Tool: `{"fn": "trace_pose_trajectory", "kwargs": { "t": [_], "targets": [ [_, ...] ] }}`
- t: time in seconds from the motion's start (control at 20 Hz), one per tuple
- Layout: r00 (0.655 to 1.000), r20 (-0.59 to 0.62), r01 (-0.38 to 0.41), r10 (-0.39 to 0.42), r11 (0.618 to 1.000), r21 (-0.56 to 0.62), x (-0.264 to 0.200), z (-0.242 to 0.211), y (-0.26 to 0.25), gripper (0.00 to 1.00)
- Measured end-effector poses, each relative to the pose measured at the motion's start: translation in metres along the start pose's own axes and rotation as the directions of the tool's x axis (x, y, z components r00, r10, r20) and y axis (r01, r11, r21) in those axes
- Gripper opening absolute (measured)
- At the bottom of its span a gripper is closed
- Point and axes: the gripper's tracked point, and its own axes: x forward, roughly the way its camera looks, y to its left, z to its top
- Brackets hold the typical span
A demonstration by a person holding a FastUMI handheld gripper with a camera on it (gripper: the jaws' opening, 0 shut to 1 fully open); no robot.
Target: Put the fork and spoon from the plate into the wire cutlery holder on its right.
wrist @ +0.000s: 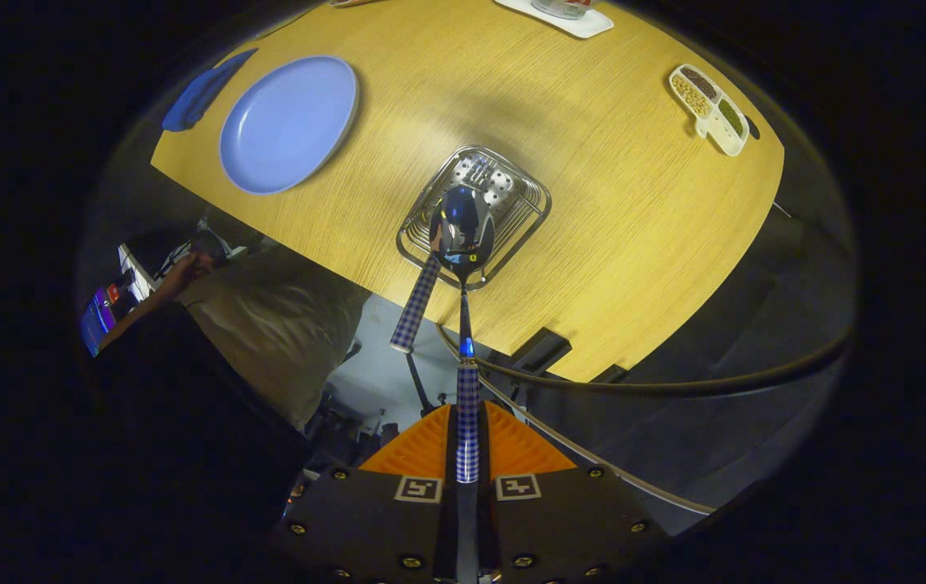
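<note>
My gripper [468, 442] is shut on the checkered handle of the spoon [463, 231], which points straight ahead. The spoon's shiny bowl hangs over the wire cutlery holder [529, 204] on the wooden table [609, 243]. The fork [416, 300] stands in the holder, its checkered handle leaning out toward me, just left of the spoon. The blue plate [289, 123] lies to the left of the holder with nothing on it.
A white divided dish of beans [709, 109] sits far right on the table. A white tray [564, 20] lies at the far edge. A dark blue object [202, 91] lies left of the plate. A person [268, 316] sits below the table's near edge.
</note>
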Motion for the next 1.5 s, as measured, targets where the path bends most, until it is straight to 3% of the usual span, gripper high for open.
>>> {"fn": "trace_pose_trajectory", "kwargs": {
  "t": [0.35, 0.6, 0.65, 0.75, 0.9, 0.95, 1.05, 1.2, 1.35, 1.5],
  "targets": [
    [0.991, -0.137, 0.003, -0.004, 1.000, -0.006, 0.005, 0.006, -0.007, 0.11],
    [0.990, -0.141, -0.028, 0.029, 1.000, 0.010, 0.001, 0.019, -0.007, 0.16],
    [0.989, -0.140, -0.037, 0.037, 0.999, 0.002, -0.002, 0.021, -0.007, 0.21],
    [0.988, -0.142, -0.059, 0.059, 0.998, 0.007, -0.003, 0.020, -0.003, 0.42],
    [0.988, -0.119, -0.095, 0.097, 0.995, 0.021, -0.006, 0.019, -0.001, 0.50],
    [0.989, -0.105, -0.101, 0.103, 0.995, 0.021, -0.007, 0.018, -0.002, 0.73],
    [0.991, -0.057, -0.117, 0.119, 0.992, 0.035, -0.008, 0.015, -0.001, 0.99],
    [0.984, 0.091, -0.162, 0.155, 0.984, 0.075, -0.016, 0.008, 0.013, 0.99],
    [0.925, 0.346, -0.208, 0.155, 0.971, 0.122, -0.026, 0.009, 0.039, 1.00],
    [0.789, 0.607, -0.257, 0.094, 0.948, 0.186, -0.040, 0.020, 0.066, 1.00]
  ]
}}
